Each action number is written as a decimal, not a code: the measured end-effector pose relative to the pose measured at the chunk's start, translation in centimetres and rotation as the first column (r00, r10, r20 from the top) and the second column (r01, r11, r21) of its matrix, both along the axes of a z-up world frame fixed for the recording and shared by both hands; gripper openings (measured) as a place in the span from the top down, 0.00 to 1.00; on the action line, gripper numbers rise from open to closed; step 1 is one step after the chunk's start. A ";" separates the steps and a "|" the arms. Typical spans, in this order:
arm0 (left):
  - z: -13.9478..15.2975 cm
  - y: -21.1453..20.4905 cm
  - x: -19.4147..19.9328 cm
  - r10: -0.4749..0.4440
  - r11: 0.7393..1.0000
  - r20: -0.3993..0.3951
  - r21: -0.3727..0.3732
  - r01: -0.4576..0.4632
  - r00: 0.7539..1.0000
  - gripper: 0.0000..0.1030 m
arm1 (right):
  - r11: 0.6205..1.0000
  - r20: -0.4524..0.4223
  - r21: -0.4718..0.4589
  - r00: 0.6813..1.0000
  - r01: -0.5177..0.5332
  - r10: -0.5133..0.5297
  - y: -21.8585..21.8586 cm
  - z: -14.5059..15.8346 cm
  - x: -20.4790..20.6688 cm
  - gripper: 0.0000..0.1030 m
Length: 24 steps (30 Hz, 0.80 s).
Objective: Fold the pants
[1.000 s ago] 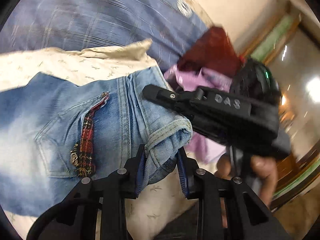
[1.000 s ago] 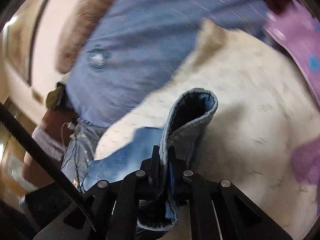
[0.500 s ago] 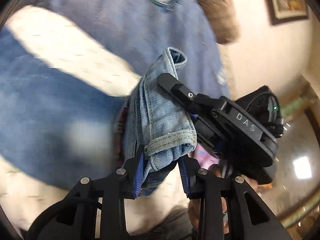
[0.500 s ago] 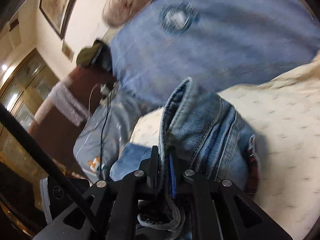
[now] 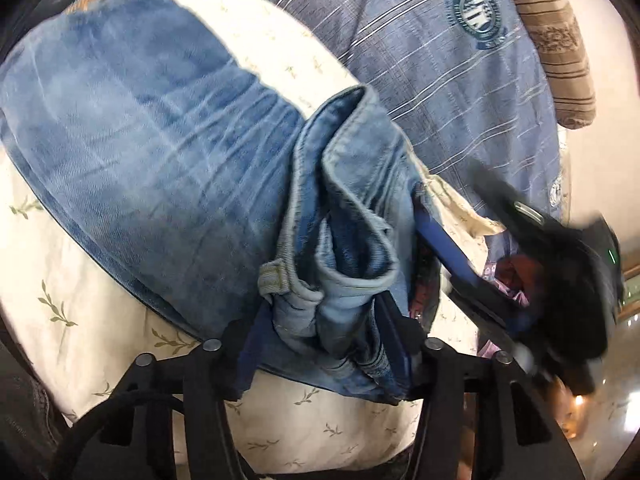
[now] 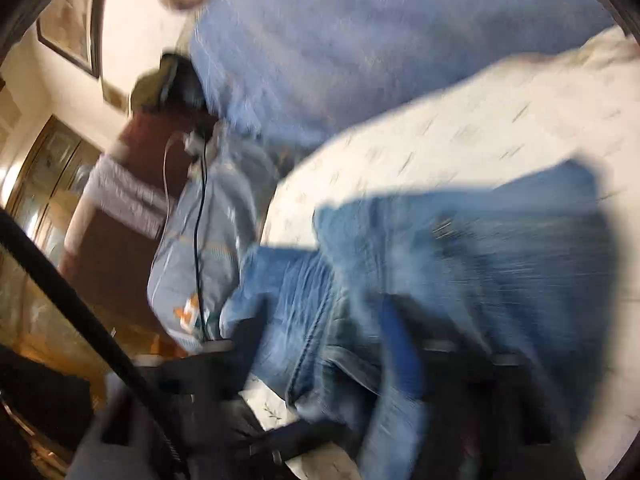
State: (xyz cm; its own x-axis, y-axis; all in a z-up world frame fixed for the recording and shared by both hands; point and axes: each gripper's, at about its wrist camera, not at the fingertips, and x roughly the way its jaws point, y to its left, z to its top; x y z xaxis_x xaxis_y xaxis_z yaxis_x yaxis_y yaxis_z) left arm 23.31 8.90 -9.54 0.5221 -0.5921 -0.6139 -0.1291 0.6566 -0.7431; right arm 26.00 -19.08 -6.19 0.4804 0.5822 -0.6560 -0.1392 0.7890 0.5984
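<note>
Blue jeans lie on a cream leaf-print sheet, folded over so the waistband lies on the legs. My left gripper is shut on the bunched waistband, low over the sheet. My right gripper shows at the right of the left wrist view, blurred, blue pad against the same waistband. In the right wrist view the jeans are motion-blurred; the fingers stand apart with denim loose between them, so the right gripper looks open.
A blue striped blanket with a round crest lies beyond the sheet, with a brown striped pillow. Left of the bed in the right wrist view are a dark red chair, a cable and a glass cabinet.
Both grippers have carried the waistband over and down onto the legs. The right gripper's fingers, shut on denim before, now stand apart and move fast.
</note>
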 end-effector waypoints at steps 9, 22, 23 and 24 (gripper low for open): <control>2.0 -1.7 -1.2 0.027 0.996 0.045 0.084 -0.030 0.999 0.43 | 0.973 0.056 -0.195 0.992 0.119 -0.110 -6.0 0.4 -8.9 0.21; -0.3 -2.1 -1.1 0.055 0.983 0.019 0.173 -0.058 0.998 0.71 | 0.988 -0.115 -0.083 0.984 0.129 -0.138 -9.0 -3.5 -10.7 0.21; -0.1 -2.3 -1.2 0.062 0.981 0.034 0.180 -0.068 0.997 0.71 | 0.987 -0.127 -0.055 0.979 0.151 -0.157 -9.6 -3.7 -10.5 0.21; 0.2 -2.6 -1.2 0.058 0.977 0.044 0.201 -0.065 0.997 0.71 | 0.986 -0.135 -0.017 0.977 0.167 -0.168 -10.2 -3.8 -10.2 0.21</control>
State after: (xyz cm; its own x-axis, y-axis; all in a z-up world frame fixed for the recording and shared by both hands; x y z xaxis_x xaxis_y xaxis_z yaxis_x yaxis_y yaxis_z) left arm 22.07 6.33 -9.35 0.5785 -0.4234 -0.6972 -0.1486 0.7857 -0.6005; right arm 15.81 -29.23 -9.98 0.4774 0.4973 -0.7244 0.0772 0.7975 0.5984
